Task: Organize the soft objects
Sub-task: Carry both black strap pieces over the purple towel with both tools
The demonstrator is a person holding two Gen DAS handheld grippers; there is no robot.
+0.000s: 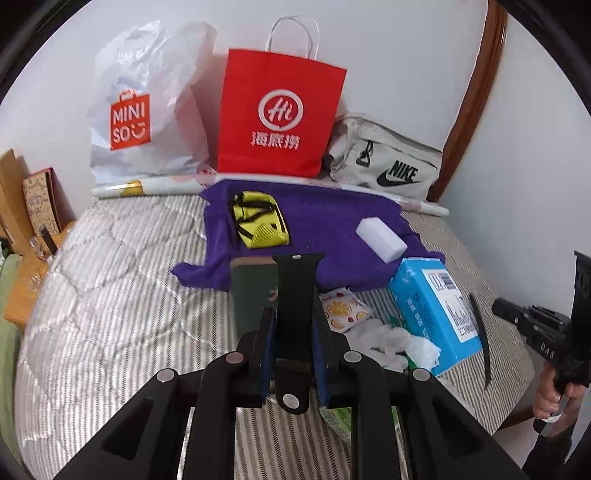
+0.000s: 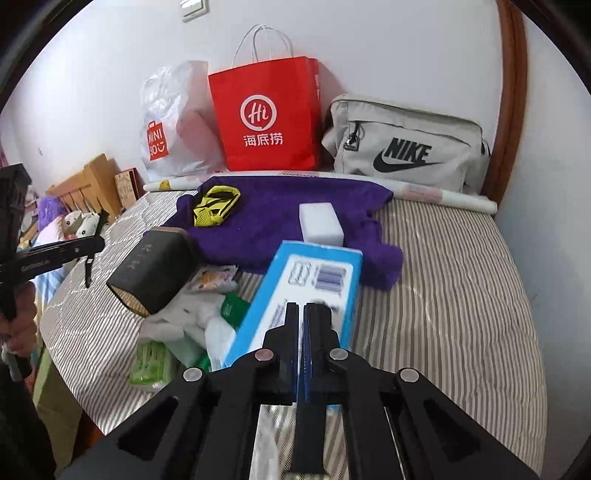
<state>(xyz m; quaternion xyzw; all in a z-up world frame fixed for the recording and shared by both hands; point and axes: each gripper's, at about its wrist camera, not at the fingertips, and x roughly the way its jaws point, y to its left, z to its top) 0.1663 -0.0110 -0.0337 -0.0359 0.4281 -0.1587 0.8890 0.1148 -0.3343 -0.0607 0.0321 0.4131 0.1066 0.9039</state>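
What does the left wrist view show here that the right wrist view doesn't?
Left only: a black strap clamped in the left hand-held gripper.
Right only: plush toys beyond the bed, a wall switch, and the right hand-held gripper shut, empty.
Both: red bag, purple towel, white sponge, blue tissue pack.

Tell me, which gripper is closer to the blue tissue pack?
Right. The right gripper hangs just over the near end of the blue tissue pack, jaws shut. The left gripper sits off to the pack's left, clamping a black strap.
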